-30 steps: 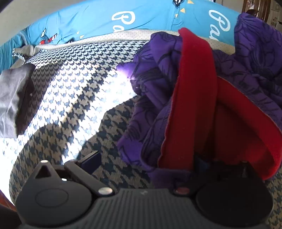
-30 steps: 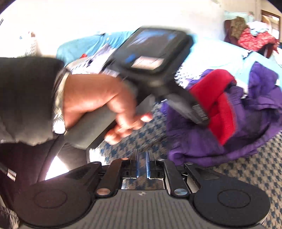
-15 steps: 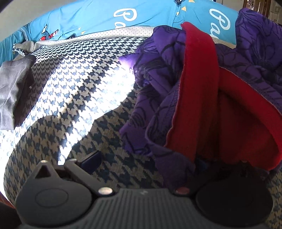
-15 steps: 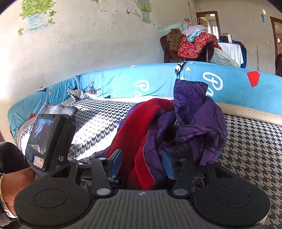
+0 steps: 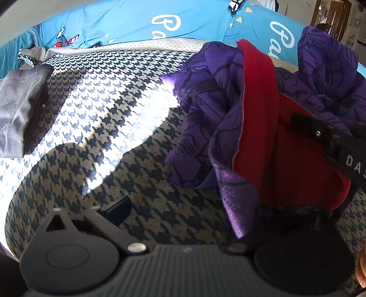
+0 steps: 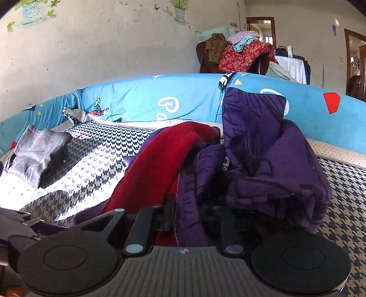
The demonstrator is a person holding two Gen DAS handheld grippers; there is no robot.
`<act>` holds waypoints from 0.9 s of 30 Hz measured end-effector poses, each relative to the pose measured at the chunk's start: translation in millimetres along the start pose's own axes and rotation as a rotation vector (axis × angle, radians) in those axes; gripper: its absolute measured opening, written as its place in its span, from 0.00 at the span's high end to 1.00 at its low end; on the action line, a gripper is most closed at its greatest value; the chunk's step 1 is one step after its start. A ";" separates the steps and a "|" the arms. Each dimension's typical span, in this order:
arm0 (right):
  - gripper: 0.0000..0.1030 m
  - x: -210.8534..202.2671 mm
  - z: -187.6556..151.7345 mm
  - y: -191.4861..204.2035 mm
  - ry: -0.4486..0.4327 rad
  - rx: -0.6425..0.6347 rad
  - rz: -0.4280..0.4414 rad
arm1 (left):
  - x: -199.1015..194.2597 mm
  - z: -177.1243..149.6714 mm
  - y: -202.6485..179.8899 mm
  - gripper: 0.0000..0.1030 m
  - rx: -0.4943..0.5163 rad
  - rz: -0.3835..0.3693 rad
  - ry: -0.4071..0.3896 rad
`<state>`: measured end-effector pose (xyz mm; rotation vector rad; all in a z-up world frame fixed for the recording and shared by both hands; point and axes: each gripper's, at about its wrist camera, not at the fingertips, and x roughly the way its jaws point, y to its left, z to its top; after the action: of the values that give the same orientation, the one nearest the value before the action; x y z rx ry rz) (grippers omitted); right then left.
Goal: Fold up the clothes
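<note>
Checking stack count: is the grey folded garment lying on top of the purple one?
No. In the right wrist view the grey folded garment lies apart on the houndstooth cover, left of the purple garment.

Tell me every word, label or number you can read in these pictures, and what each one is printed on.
"DAS", cut off by the frame edge: white letters on the black body of the right gripper, seen from the left wrist.
"Pa", cut off in cursive white: on the blue sheet, twice in that view.
A small sign by the doorway, far right: too small to read.
No numbers can be read.
</note>
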<state>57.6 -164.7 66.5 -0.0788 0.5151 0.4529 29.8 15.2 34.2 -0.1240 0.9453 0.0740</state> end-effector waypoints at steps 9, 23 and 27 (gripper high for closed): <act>0.90 -34.0 -8.7 21.7 -0.012 -0.146 0.133 | -46.4 22.1 9.7 0.00 -0.033 0.013 -0.145; 0.90 -74.6 -65.4 65.6 0.111 -0.400 0.353 | -60.3 19.6 -12.9 0.00 0.016 -0.069 -0.166; 0.90 -80.7 -73.7 65.7 0.139 -0.425 0.378 | -59.9 13.4 -23.2 0.00 0.048 -0.115 -0.166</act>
<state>-67.3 -151.5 44.7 -0.4280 0.5650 0.9282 8.3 -6.5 92.3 -0.1259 0.7718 -0.0443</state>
